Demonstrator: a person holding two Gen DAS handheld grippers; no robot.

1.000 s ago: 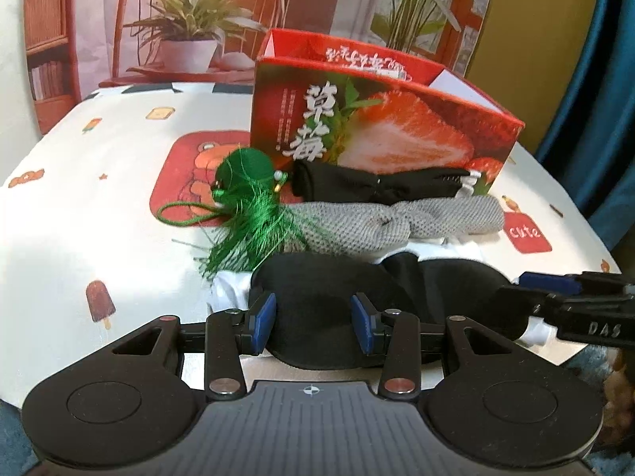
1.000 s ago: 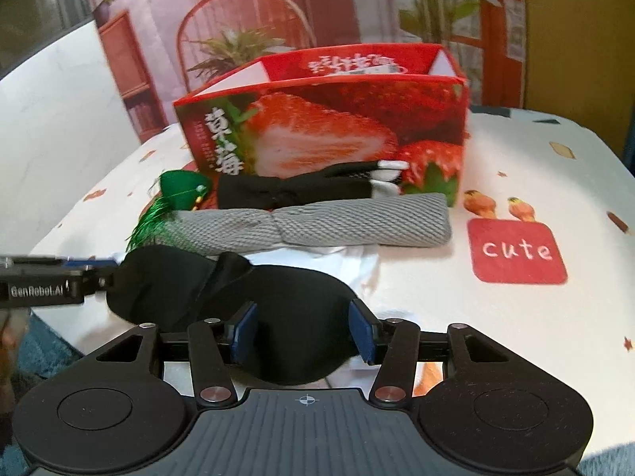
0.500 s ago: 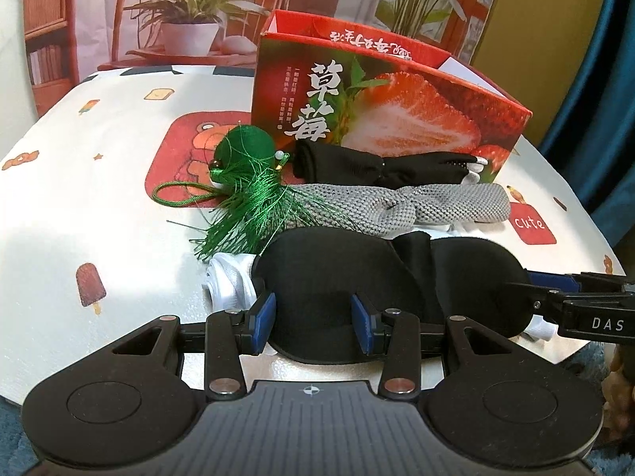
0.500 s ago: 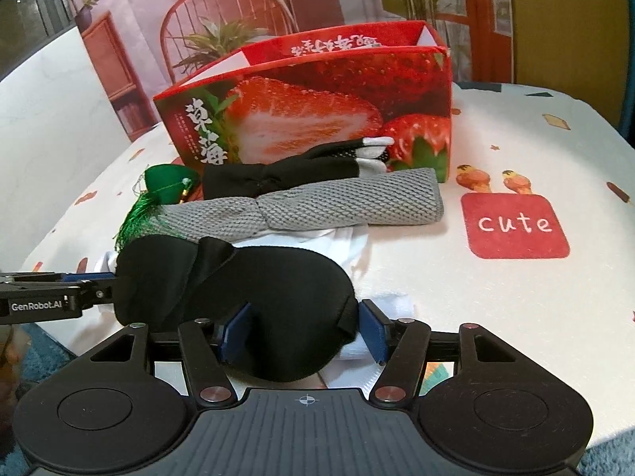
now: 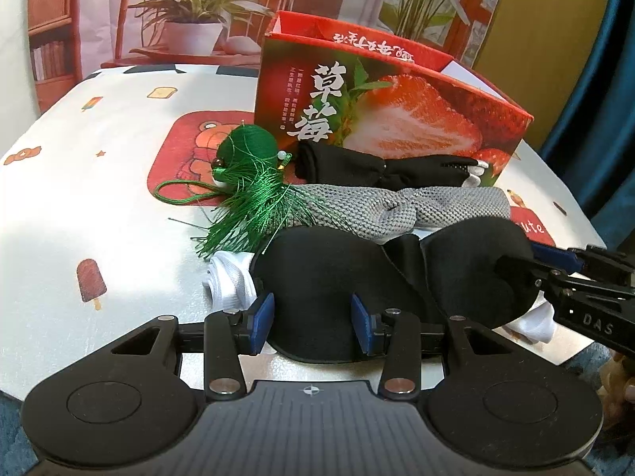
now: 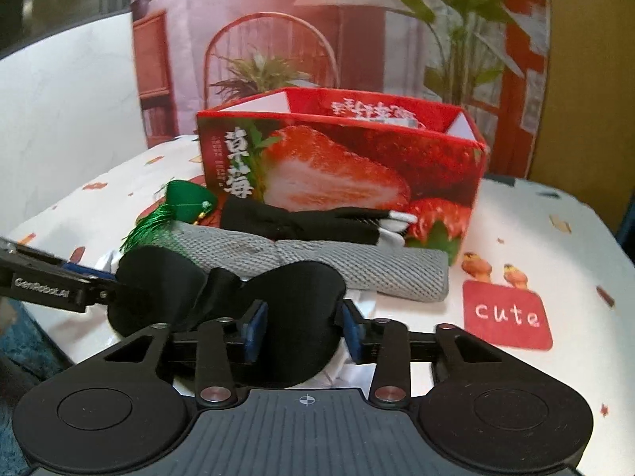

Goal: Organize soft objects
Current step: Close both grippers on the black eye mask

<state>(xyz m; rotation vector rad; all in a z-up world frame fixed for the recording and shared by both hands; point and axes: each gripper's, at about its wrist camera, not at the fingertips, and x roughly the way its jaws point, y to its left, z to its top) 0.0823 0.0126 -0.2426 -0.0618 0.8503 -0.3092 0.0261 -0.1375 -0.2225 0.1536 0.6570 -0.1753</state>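
While your left gripper [image 5: 312,323] clamps the black eye mask [image 5: 337,277] and your right gripper [image 6: 301,329] closes on its other lobe, both angled down, the grey cloth roll [image 5: 416,208] and strawberry box [image 5: 397,119] sit beyond.

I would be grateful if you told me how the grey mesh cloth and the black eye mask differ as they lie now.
The grey mesh cloth is a knitted, netted roll lying free near the strawberry box; the black eye mask is smooth, two-lobed and nearer the table edge. The cloth is untouched, while the mask lies between the left tongs and the closing right tongs. Both are soft and rest on the table.
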